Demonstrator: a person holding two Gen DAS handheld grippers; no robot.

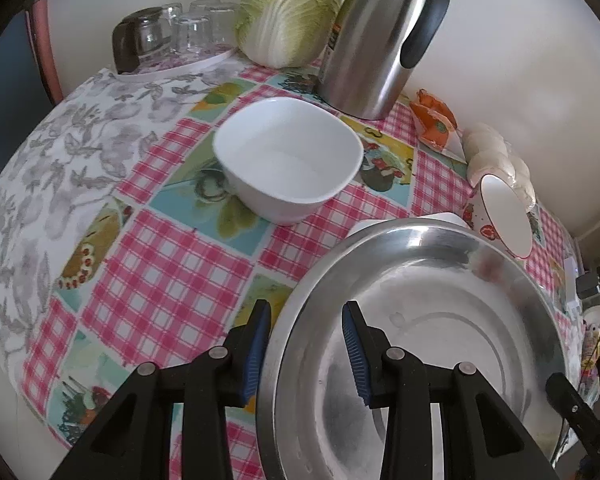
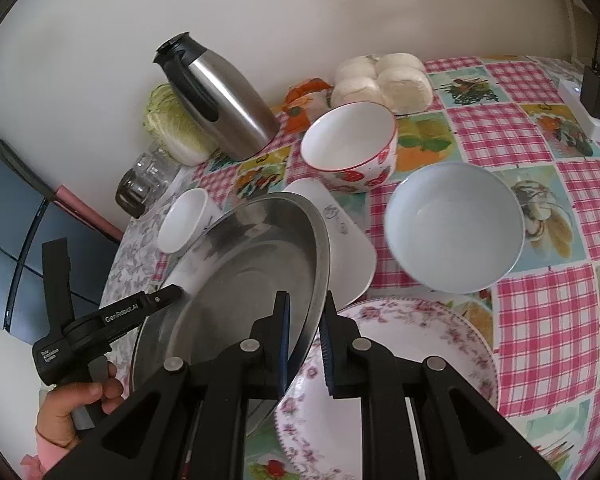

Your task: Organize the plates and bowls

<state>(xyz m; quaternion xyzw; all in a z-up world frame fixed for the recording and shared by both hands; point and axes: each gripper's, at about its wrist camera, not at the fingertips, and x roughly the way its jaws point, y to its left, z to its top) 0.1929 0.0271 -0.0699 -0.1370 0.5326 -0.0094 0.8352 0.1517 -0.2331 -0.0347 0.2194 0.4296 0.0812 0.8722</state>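
Because the steel dish [image 2: 236,276] hangs tilted above the tablecloth [image 1: 172,248], pinched at opposite rims, uneven pull could slip it onto the floral plate [image 2: 400,344] below. The right gripper [image 2: 304,344] clamps the near rim; the left gripper [image 1: 306,344] straddles the far rim, contact uncertain, both pitched downward. Beyond stand the square white bowl [image 1: 288,160] and pale blue bowl [image 2: 456,228].

A plain cream-painted wall [image 2: 300,8] rises directly behind the far edge of a bench [image 1: 172,248] draped in a pink-checked oilcloth with fruit and vegetable picture squares, its left end overlaid by a grey floral cloth [image 1: 60,152]. Soft, even daylight falls across the surface. Beyond the bench's left edge stands a dark blue-grey cabinet [image 2: 16,208].
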